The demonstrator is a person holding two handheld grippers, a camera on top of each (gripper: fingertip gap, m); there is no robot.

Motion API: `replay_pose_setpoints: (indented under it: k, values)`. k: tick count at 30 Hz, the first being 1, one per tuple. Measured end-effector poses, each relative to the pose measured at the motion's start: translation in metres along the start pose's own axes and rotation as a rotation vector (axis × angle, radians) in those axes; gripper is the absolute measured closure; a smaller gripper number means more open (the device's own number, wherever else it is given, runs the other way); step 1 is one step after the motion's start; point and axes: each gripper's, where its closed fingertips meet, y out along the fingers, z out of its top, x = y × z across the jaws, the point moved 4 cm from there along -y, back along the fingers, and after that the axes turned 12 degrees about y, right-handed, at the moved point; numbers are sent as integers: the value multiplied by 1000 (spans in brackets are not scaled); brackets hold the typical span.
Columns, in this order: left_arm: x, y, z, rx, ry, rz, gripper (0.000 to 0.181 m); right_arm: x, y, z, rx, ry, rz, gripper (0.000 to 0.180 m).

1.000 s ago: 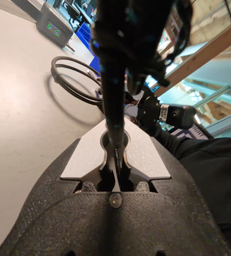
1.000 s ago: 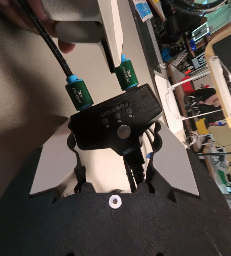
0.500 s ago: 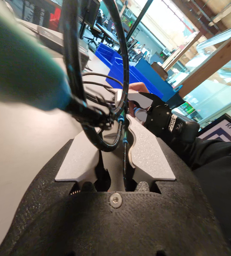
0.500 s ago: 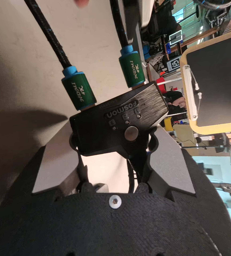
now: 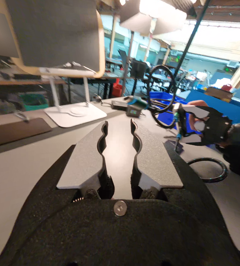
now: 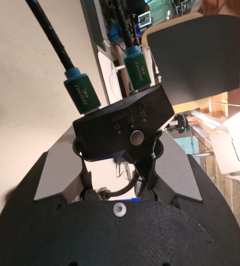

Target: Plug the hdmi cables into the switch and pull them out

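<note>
Right wrist view: black switch (image 6: 120, 129) pinched betw. right gripper (image 6: 120, 138) fingers, held off the table (image 6: 22, 72). Two green HDMI plugs (image 6: 82, 97) (image 6: 137, 74) seated in its far edge, cables running up. Left gripper (image 5: 118, 125): 0.5 s ago closed on a cable, now spread, empty, above the table (image 5: 15, 169). Blue bins (image 5: 164, 100) behind; contents unclear.

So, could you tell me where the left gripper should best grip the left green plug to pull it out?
Probably the left plug by its green barrel, across the width, coming in along the cable's line: the barrel stands clear of the switch.
</note>
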Motion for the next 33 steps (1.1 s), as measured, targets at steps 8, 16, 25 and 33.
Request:
replay_pose_setpoints:
  k: [8,16,25,33]
  values:
    - [-47,-26,-2,157,-221,98,151,80,-56,-14,-98,153,-135,77]
    - [-13,7,-30,-16,-140,12,152,140,-128,-86,-262,586,-164,77]
    - [8,23,-45,-79,-114,-53,152,145,-169,-176,-309,1081,-157,78]
    - [19,31,-56,-128,-91,-85,152,127,-164,-247,-659,1153,-144,77]
